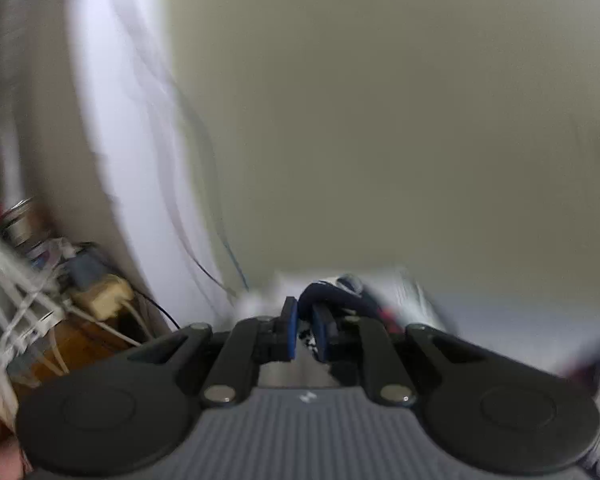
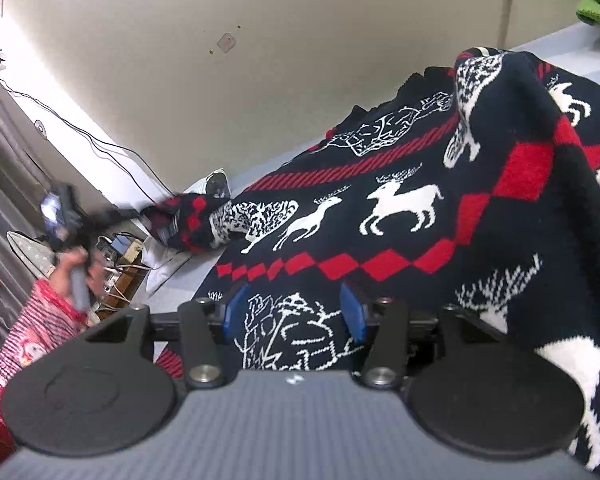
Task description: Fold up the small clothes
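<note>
A: Which step is it now?

B: I think the sleeve fold. The sweater (image 2: 400, 208) lies spread on the bed (image 2: 572, 40), dark with red bands and white deer, and its right part is heaped up high. One sleeve (image 2: 196, 220) reaches out to the far left, just beside a pillow (image 2: 168, 268).

A: And the left gripper (image 1: 305, 330)?

B: In its own view the blue pads (image 1: 290, 334) stand almost together, and a fold of dark cloth sits between them. So I judge it is closed on cloth, probably on that sleeve. The picture is much blurred, so I cannot say which part exactly.

A: The right gripper (image 2: 294, 312)?

B: Its jaws stand half apart, low over the near part of the sweater. The knit shows between the pads (image 2: 352, 312), but they do not pinch it; whether the tips touch the cloth I cannot tell.

A: What does the next move need?

B: In my opinion, the left hand must carry the sleeve to the right, over the body, and lay it flat. The right one should hold the body down so it does not slide.
</note>
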`<state>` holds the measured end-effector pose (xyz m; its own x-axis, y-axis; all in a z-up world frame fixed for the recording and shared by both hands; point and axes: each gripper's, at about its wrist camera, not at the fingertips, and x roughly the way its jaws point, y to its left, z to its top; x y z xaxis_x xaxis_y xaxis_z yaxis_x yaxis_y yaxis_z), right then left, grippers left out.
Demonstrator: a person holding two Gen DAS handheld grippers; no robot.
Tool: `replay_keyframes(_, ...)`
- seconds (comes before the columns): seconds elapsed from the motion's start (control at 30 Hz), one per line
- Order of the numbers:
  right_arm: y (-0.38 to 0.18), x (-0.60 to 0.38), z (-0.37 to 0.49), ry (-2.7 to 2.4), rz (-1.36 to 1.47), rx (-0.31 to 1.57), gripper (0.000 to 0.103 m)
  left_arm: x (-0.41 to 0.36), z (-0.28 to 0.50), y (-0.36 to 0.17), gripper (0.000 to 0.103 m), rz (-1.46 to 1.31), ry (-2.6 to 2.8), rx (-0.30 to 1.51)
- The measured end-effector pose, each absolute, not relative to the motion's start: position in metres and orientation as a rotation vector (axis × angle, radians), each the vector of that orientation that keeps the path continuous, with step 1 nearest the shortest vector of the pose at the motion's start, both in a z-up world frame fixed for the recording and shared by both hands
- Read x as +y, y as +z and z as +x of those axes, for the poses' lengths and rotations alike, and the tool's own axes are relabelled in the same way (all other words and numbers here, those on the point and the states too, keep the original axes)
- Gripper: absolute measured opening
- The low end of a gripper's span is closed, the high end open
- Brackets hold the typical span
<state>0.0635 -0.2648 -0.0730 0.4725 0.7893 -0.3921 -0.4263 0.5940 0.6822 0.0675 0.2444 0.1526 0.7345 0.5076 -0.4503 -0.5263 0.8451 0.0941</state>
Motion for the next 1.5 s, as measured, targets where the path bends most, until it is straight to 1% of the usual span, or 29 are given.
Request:
replay_keyframes(0.03, -0.073, -0.264, 0.063, 0.790, 0.541, 0.757, 0.054, 0.253, 0.060, 0.169, 0.009, -0.140, 0.564, 0.442)
replay_keyframes(0.1, -0.073, -0.263, 0.063, 0.791, 0.532, 0.757, 0.054, 0.252, 0.055, 0.186, 0.009, -0.249, 0.525, 0.403)
replay_keyframes(0.23, -0.071, -0.262, 0.062, 0.793, 0.523, 0.758, 0.054, 0.191, 0.060, 0.203, 0.009, -0.195, 0.317, 0.385)
replay_keyframes(0.4, -0.070, -0.262, 0.061, 0.792, 0.518, 0.759, 0.054, 0.080, 0.071, 0.203, 0.011, -0.119, -0.094, 0.421)
replay_keyframes(0.43, -0.070, -0.262, 0.061, 0.792, 0.516, 0.759, 0.054, 0.054, 0.076, 0.198, 0.016, -0.091, -0.182, 0.456)
replay_keyframes(0.47, -0.070, -0.262, 0.061, 0.792, 0.515, 0.759, 0.054, 0.035, 0.081, 0.192, 0.035, -0.068, -0.242, 0.489)
replay_keyframes(0.5, -0.070, -0.262, 0.061, 0.792, 0.515, 0.759, 0.054, 0.017, 0.086, 0.185, 0.048, -0.042, -0.294, 0.522)
replay_keyframes(0.53, -0.070, -0.262, 0.061, 0.792, 0.516, 0.760, 0.054, 0.003, 0.091, 0.177, 0.065, -0.012, -0.321, 0.547)
replay_keyframes(0.63, -0.070, -0.263, 0.060, 0.794, 0.521, 0.762, 0.054, -0.004, 0.103, 0.167, 0.064, 0.025, -0.310, 0.564)
replay_keyframes(0.73, -0.070, -0.264, 0.060, 0.796, 0.522, 0.763, 0.054, 0.034, 0.116, 0.168, 0.064, -0.063, -0.230, 0.565)
replay_keyframes(0.8, -0.068, -0.265, 0.059, 0.791, 0.525, 0.756, 0.054, 0.061, 0.121, 0.164, 0.063, -0.073, -0.124, 0.563)
replay_keyframes(0.93, -0.050, -0.275, 0.059, 0.747, 0.543, 0.694, 0.055, 0.113, 0.132, 0.130, 0.063, -0.095, 0.034, 0.652)
replay_keyframes(1.07, -0.009, -0.280, 0.084, 0.643, 0.360, 0.567, 0.055, 0.152, 0.138, 0.090, 0.063, -0.214, 0.081, 0.732)
replay_keyframes(1.1, -0.006, -0.277, 0.096, 0.631, 0.325, 0.570, 0.055, 0.159, 0.138, 0.082, 0.063, -0.251, 0.082, 0.741)
replay_keyframes(1.23, -0.028, -0.266, 0.162, 0.589, 0.398, 0.760, 0.053, 0.168, 0.140, 0.063, 0.063, -0.324, 0.087, 0.754)
replay_keyframes(1.37, -0.049, -0.251, 0.197, 0.508, 0.420, 0.809, 0.054, 0.168, 0.139, 0.056, 0.064, -0.364, 0.077, 0.776)
replay_keyframes(1.4, -0.050, -0.245, 0.202, 0.471, 0.385, 0.802, 0.050, 0.168, 0.140, 0.055, 0.064, -0.370, 0.076, 0.778)
replay_keyframes(1.43, -0.051, -0.240, 0.207, 0.456, 0.357, 0.805, 0.038, 0.166, 0.139, 0.054, 0.064, -0.373, 0.073, 0.778)
replay_keyframes(1.47, -0.051, -0.236, 0.211, 0.454, 0.341, 0.824, 0.012, 0.164, 0.136, 0.052, 0.064, -0.372, 0.069, 0.777)
replay_keyframes(1.5, -0.049, -0.236, 0.212, 0.455, 0.357, 0.828, 0.011, 0.162, 0.131, 0.052, 0.064, -0.368, 0.067, 0.776)
